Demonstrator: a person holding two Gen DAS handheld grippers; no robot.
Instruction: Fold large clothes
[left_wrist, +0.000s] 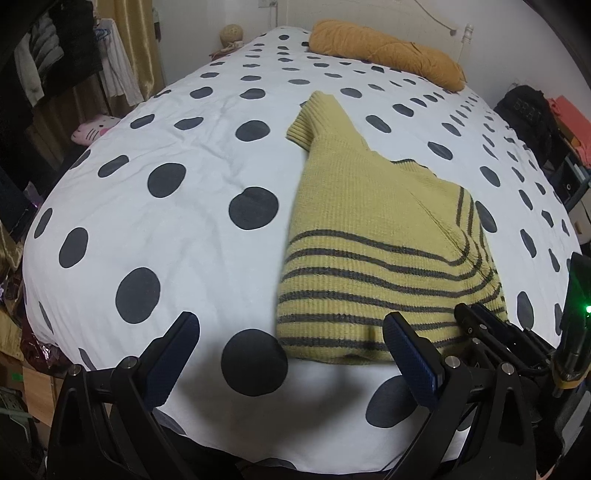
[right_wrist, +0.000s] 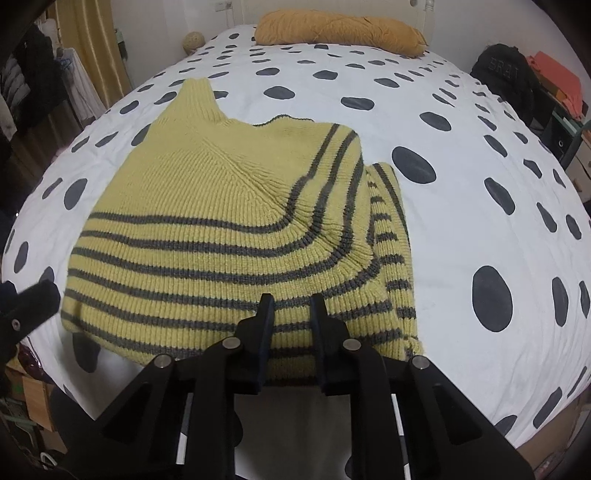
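Right wrist view: my right claw (right_wrist: 291, 317) is pinched narrow on the near hem of the yellow striped sweater (right_wrist: 236, 221), knit bunched between the pads. The sweater lies half-folded on the polka-dot bed (right_wrist: 461, 155), long axis running away from me toward the orange pillow (right_wrist: 332, 31). My left claw (left_wrist: 291, 354) gapes wide with nothing in it (hovering off the sweater's left corner), so I judge the right leads the next fold, straight ahead.
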